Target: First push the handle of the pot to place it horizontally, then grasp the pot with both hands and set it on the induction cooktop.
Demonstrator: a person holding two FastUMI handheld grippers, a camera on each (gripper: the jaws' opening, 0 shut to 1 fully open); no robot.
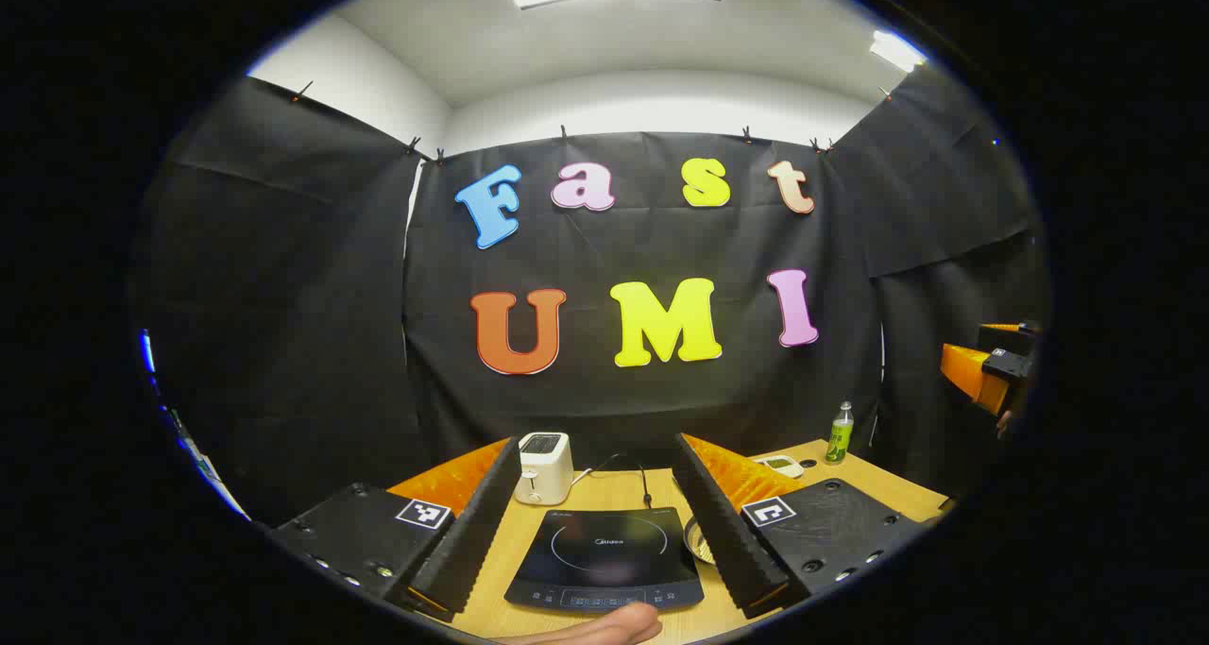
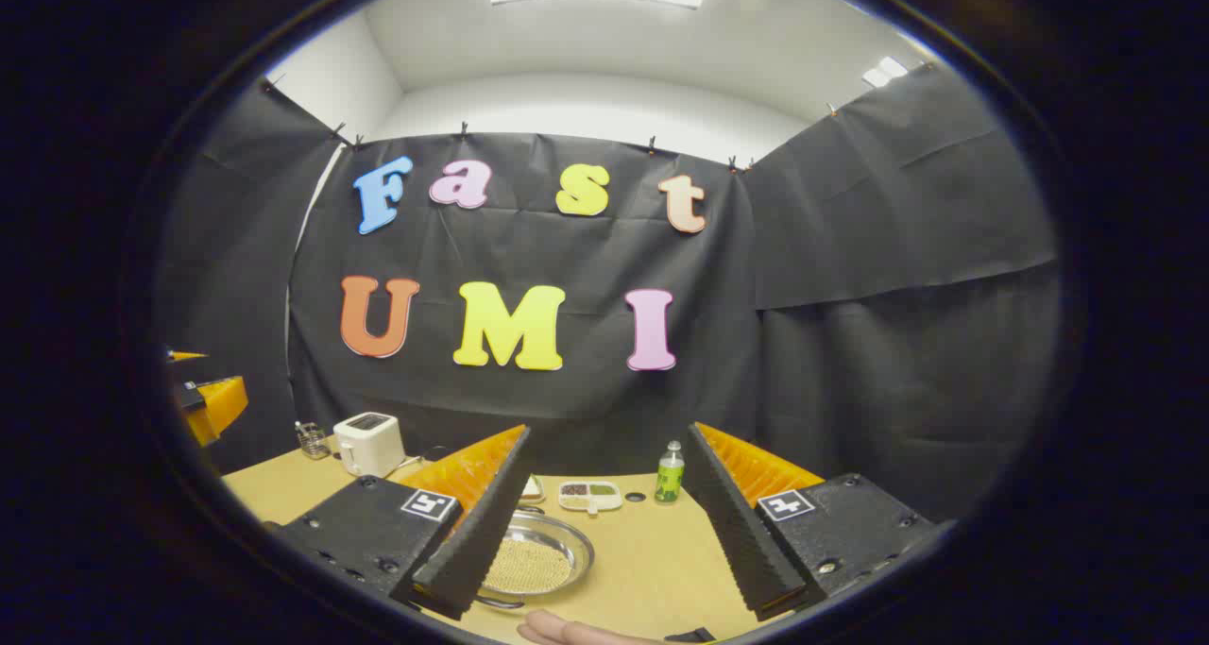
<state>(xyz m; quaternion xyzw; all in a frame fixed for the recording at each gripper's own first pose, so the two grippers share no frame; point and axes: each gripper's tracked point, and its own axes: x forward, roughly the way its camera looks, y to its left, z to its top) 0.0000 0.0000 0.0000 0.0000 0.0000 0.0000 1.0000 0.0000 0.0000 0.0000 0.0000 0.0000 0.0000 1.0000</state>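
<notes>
A shallow silver pot holding pale grains sits on the wooden table, partly behind my right gripper's left finger; its handle is hard to make out. A sliver of the pot's rim peeks out beside the black induction cooktop. My left gripper hangs open above the cooktop, holding nothing. My right gripper is open too, above the table just right of the pot. Each gripper appears at the other view's edge: the right gripper and the left gripper.
A white toaster stands behind the cooktop with a cable running to the wall. A green bottle and a divided snack dish sit at the back. A small wire rack is beside the toaster. A hand shows at the bottom.
</notes>
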